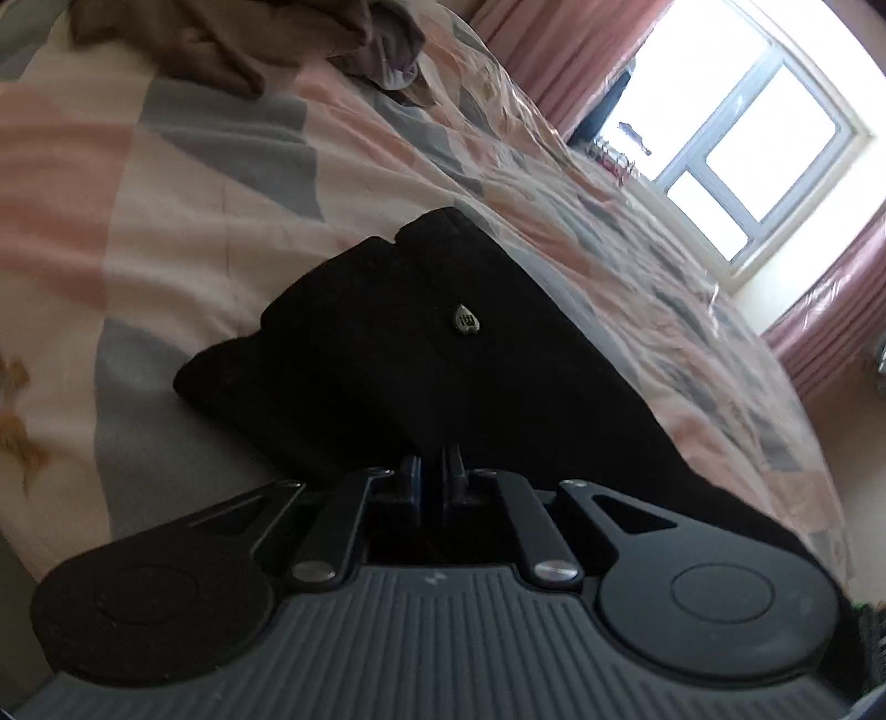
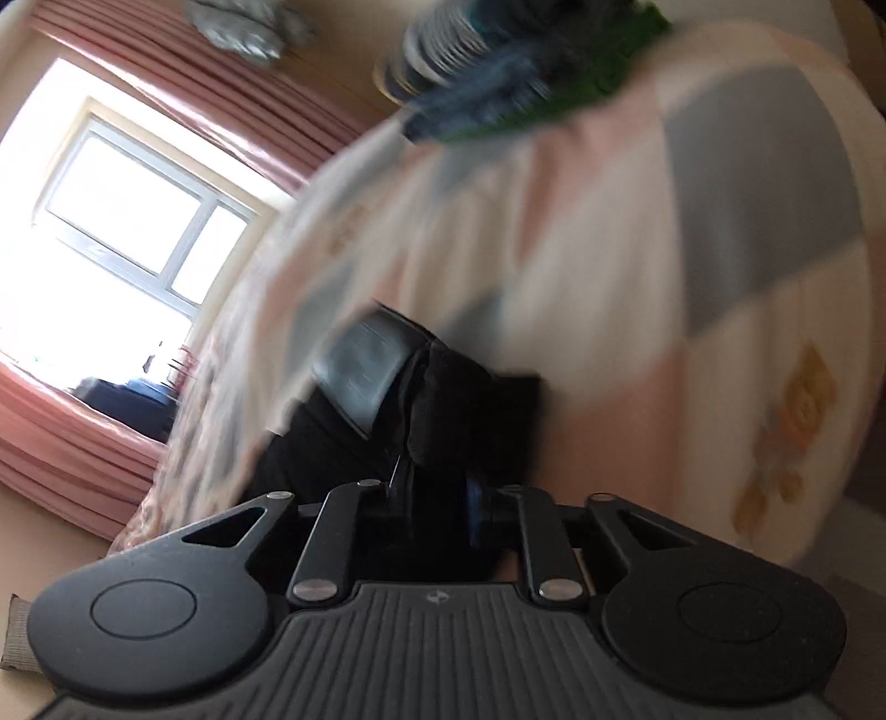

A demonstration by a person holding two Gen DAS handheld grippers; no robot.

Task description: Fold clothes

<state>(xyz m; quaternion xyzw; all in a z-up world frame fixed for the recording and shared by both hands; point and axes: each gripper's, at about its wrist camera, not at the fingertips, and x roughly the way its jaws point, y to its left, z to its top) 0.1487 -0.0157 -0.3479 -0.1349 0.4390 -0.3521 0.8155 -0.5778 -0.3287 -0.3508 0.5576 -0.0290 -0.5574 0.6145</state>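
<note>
Nearest, the left gripper [image 1: 437, 465] has its fingers drawn together on the near hem of the black garment [image 1: 387, 354], which lies partly folded on the bed near its window-side edge. The right gripper [image 2: 437, 487] has its fingers a little apart with dark cloth bunched between them; blur hides whether the pads truly press it, so I cannot tell if that hold is firm. To fold well from here, I judge both corners should lift together and level, keeping the hem taut so the layers do not slide, then travel toward the far end with the small metal tag [image 1: 467, 319]. Beyond the garment the patchwork quilt [image 1: 166, 194] runs on to a brown heap of clothes [image 1: 221, 44] at the far edge, best left clear of the fold.
</note>
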